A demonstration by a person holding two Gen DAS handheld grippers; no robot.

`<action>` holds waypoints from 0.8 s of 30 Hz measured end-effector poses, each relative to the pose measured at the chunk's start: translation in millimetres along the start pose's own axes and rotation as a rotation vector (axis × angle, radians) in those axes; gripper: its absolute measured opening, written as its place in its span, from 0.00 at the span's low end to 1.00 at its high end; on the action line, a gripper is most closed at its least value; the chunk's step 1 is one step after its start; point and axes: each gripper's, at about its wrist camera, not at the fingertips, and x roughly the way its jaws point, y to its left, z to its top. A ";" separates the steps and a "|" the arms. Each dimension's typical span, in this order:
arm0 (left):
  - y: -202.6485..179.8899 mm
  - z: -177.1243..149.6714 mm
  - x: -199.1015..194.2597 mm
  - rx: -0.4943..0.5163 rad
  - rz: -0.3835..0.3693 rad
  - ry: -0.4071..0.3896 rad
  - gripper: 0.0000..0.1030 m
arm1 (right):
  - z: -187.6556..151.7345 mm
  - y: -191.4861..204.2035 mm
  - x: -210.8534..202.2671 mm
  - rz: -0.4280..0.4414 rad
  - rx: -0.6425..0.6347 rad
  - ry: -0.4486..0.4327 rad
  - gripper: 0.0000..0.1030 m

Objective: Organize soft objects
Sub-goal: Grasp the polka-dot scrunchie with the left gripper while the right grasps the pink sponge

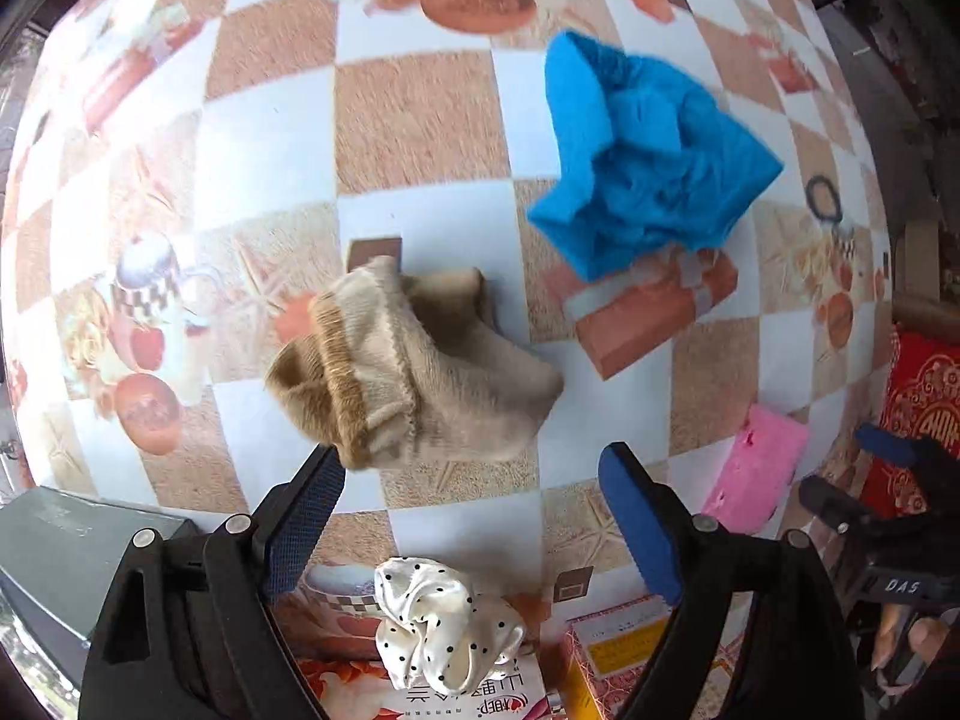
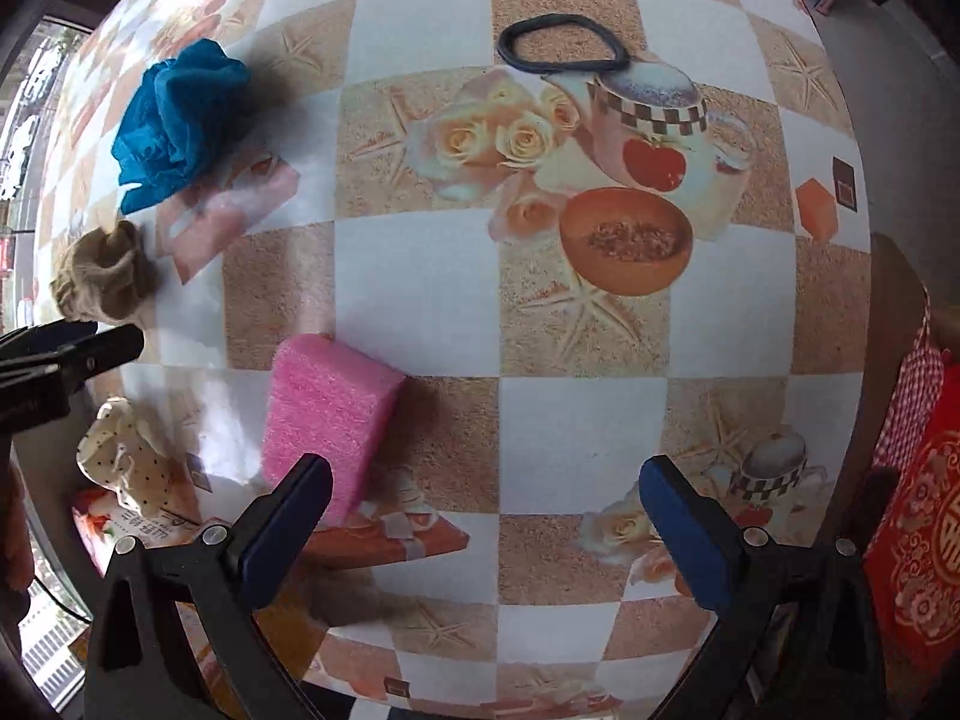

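Hovering wide open and empty over the beige sock [image 1: 414, 369] on the checkered tablecloth [image 1: 414, 120], the left gripper [image 1: 471, 474] seems poised to pick it up, needing descent and closing (the right gripper [image 2: 486, 492] idles likewise empty).

A home setting. The tabletop [image 2: 420, 300] is covered by a printed oilcloth in tan and white checks with pictures of roses, teapots, apples and starfish. A red cloth with gold ornamental pattern [image 2: 924, 540] hangs at the right edge. Household soft items lie about: a beige sock [image 1: 420, 372], a pink sponge [image 2: 327, 414], a polka-dot scrunchie [image 1: 444, 624].
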 end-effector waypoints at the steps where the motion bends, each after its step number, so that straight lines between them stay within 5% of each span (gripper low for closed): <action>1: 2.6 -2.6 -8.0 0.002 0.000 -0.011 0.87 | 0.1 3.7 -0.4 0.028 0.002 -0.004 1.00; 8: 20.8 -54.9 -4.4 -0.066 0.045 0.084 0.87 | 13.0 45.7 22.4 0.043 -0.029 0.011 1.00; 16: 23.0 -85.1 44.2 -0.092 0.098 0.186 0.87 | 14.4 83.6 40.2 -0.145 -0.107 0.015 1.00; 19: 13.5 -85.4 50.9 -0.069 0.115 0.189 0.87 | 9.1 90.8 41.6 -0.142 -0.118 0.009 1.00; 22: 3.2 -77.7 51.4 -0.030 0.109 0.164 0.80 | -7.1 95.0 47.2 -0.139 -0.126 -0.009 0.94; 24: -12.5 -74.9 43.5 -0.005 0.108 0.136 0.62 | -21.6 98.5 45.4 -0.152 -0.153 -0.034 0.84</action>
